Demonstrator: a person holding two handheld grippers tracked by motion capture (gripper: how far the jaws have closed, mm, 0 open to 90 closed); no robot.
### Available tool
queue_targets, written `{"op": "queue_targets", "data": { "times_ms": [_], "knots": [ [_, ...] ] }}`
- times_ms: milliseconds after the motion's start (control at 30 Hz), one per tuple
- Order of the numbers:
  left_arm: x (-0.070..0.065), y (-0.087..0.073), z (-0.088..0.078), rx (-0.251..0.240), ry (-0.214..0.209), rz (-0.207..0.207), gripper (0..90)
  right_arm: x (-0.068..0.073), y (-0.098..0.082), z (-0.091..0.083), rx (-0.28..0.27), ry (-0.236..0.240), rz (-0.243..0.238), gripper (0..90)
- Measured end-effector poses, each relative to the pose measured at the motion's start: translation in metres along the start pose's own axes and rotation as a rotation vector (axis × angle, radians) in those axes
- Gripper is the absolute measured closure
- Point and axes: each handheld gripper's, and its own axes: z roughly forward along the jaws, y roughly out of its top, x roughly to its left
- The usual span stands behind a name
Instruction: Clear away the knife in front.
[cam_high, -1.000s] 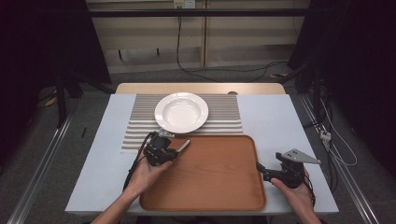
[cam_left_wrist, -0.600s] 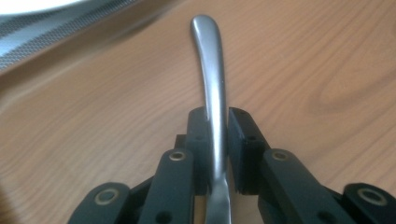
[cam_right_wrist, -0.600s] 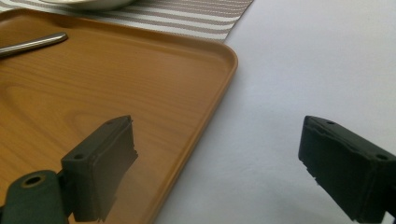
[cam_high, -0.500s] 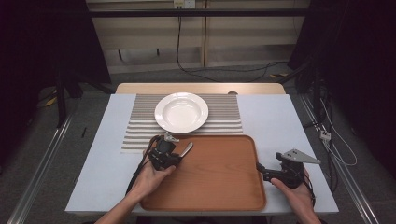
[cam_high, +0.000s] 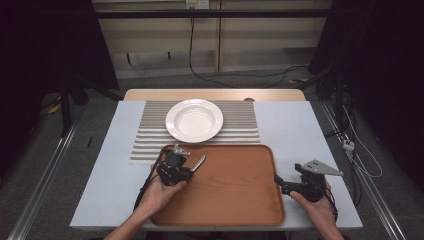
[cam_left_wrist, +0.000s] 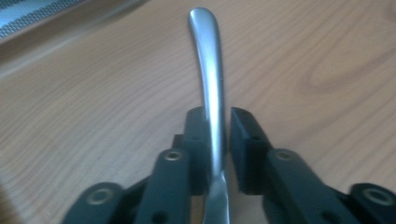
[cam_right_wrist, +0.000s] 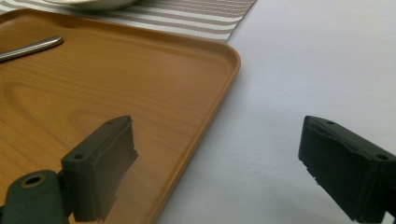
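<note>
Left claw (cam_high: 187, 169) clenched on slim silver metal utensil handle (cam_left_wrist: 211, 93), rounded end jutting toward upper centre of left gripper view. Shifted down and right over last second, from striped mat edge onto rectangular brown wooden tray (cam_high: 235, 200). Likely a carry toward set-down on tray. Right claw (cam_high: 281, 182) released, jaws straddling tray's right rim. White round plate (cam_high: 194, 120) upper centre, on grey-striped placemat (cam_high: 240, 127), pale blue surface (cam_high: 300, 135) beneath.

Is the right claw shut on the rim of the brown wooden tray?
No: the right claw is open, its jaws wide apart astride the brown wooden tray's right edge, gripping nothing.
</note>
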Motion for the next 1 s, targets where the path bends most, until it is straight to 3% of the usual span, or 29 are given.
{"op": "queue_targets", "data": {
  "times_ms": [133, 233, 367, 433, 533, 600, 733, 900, 933, 1000],
  "knots": [
    [0.005, 0.001, -0.002, -0.01, -0.026, 0.03, 66.1, 0.0, 0.0, 0.001, 0.001, 0.003, 0.004, 10.5],
    [0.009, 0.003, -0.004, -0.037, 0.016, 0.039, 50.0, -0.002, -0.001, 0.001, 0.003, 0.005, 0.01, 10.5],
    [0.012, 0.004, -0.001, -0.066, 0.022, 0.039, 31.1, -0.002, -0.001, 0.001, 0.0, 0.005, 0.013, 10.5],
    [0.013, 0.004, 0.0, -0.072, 0.014, 0.038, 27.8, -0.002, -0.001, 0.001, 0.0, 0.005, 0.013, 10.5],
    [0.013, 0.006, -0.002, -0.099, 0.024, 0.07, 22.6, -0.001, 0.0, 0.0, 0.0, 0.008, 0.009, 10.5],
    [0.012, 0.007, -0.004, -0.109, 0.01, 0.067, 21.4, -0.001, 0.0, 0.001, -0.002, 0.007, 0.004, 10.5],
    [0.005, 0.006, -0.009, -0.126, -0.004, 0.111, 16.4, -0.001, 0.0, 0.001, -0.001, 0.007, 0.0, 10.5],
    [-0.003, 0.004, -0.008, -0.142, -0.074, 0.153, 30.7, -0.001, 0.0, 0.0, 0.001, 0.004, 0.003, 10.5],
    [-0.005, 0.004, -0.008, -0.144, -0.055, 0.162, 34.8, -0.001, 0.0, 0.0, 0.0, 0.003, 0.002, 10.5],
    [-0.005, 0.004, -0.008, -0.149, -0.06, 0.171, 44.5, -0.001, 0.0, 0.0, -0.001, 0.003, 0.002, 10.4]
  ]
}}
